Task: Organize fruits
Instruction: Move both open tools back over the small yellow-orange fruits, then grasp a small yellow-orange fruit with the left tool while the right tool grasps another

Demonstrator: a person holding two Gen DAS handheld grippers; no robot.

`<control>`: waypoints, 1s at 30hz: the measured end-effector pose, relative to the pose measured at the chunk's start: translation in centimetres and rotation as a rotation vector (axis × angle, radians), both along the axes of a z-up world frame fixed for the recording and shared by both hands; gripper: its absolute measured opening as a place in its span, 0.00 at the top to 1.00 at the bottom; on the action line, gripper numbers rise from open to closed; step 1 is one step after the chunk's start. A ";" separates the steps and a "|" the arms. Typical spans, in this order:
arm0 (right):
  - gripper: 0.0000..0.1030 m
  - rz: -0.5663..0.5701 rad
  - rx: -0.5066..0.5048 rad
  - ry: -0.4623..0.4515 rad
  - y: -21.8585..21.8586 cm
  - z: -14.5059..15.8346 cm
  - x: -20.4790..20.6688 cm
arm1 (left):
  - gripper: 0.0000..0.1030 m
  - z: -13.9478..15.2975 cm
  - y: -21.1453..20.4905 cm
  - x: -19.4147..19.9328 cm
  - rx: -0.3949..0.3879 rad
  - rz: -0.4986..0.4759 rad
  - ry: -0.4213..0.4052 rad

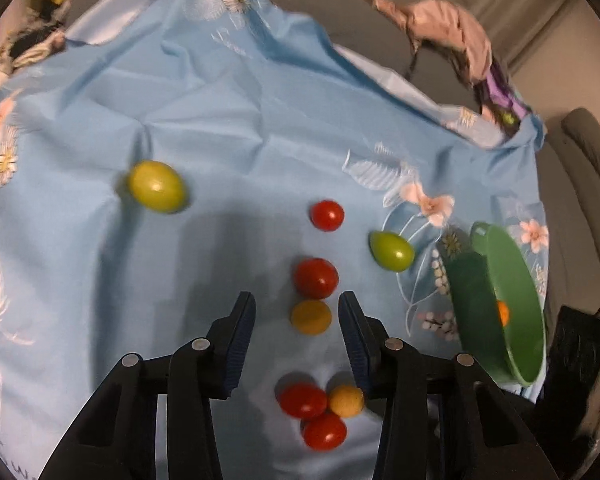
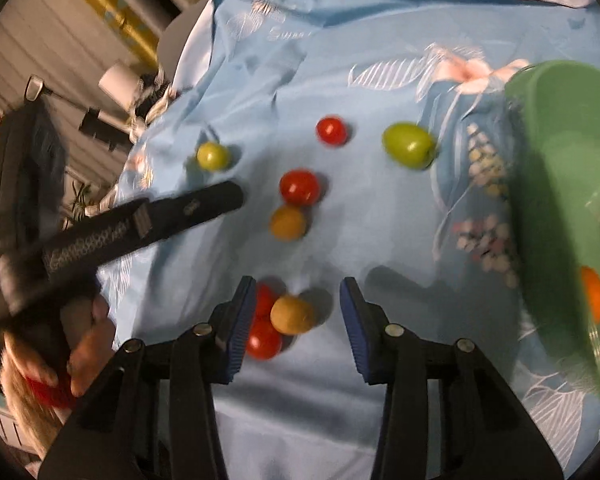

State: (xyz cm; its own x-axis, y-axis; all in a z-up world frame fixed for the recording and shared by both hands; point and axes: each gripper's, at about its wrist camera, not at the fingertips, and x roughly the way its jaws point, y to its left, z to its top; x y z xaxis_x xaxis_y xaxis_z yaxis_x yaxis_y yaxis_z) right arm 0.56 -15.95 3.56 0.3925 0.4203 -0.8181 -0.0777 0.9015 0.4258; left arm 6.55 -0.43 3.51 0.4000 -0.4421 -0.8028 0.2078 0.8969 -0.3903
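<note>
Small tomato-like fruits lie scattered on a light blue flowered cloth (image 1: pixel 220 100). My left gripper (image 1: pixel 296 298) is open and points down, with an orange-yellow fruit (image 1: pixel 311 316) lying between its fingers untouched and a red one (image 1: pixel 315 278) just beyond the tips. My right gripper (image 2: pixel 297 284) is open over a cluster: a yellow fruit (image 2: pixel 291 314) lies between its fingers and two red ones (image 2: pixel 263 342) sit by its left pad. A green bowl (image 2: pixel 560 160) at the right holds orange fruits (image 2: pixel 592 292).
Further out lie a red fruit (image 1: pixel 327 215), a green one (image 1: pixel 392 251) near the bowl (image 1: pixel 472 280), and a yellow-green one (image 1: pixel 158 186) at the left. The left gripper's black finger (image 2: pixel 204 208) and a hand (image 2: pixel 88 344) cross the right wrist view's left side. Crumpled clothes (image 1: pixel 452 28) lie beyond the cloth.
</note>
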 end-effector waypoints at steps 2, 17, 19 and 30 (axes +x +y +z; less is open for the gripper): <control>0.61 0.027 0.001 0.014 0.5 -0.5 0.0 | 0.58 -0.7 -1.0 0.4 0.030 -0.025 0.020; 0.72 0.071 -0.122 0.011 2.3 -1.6 0.3 | 0.73 -2.9 -1.9 0.5 0.001 -0.041 0.057; 0.72 0.043 -0.146 0.001 2.0 -1.5 0.5 | 0.73 -2.7 -1.6 0.2 0.013 -0.017 0.053; 0.72 -0.095 -0.235 -0.034 0.6 -1.4 1.9 | 0.74 -0.1 1.9 -2.1 -0.044 0.092 -0.038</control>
State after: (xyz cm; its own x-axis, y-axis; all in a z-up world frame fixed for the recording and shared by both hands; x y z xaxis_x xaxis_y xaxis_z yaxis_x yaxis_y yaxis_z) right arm 2.49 -15.38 2.18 0.4499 0.1796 -0.8748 0.0018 0.9794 0.2020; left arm 4.46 1.52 3.42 0.4703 -0.4369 -0.7667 0.1408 0.8949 -0.4236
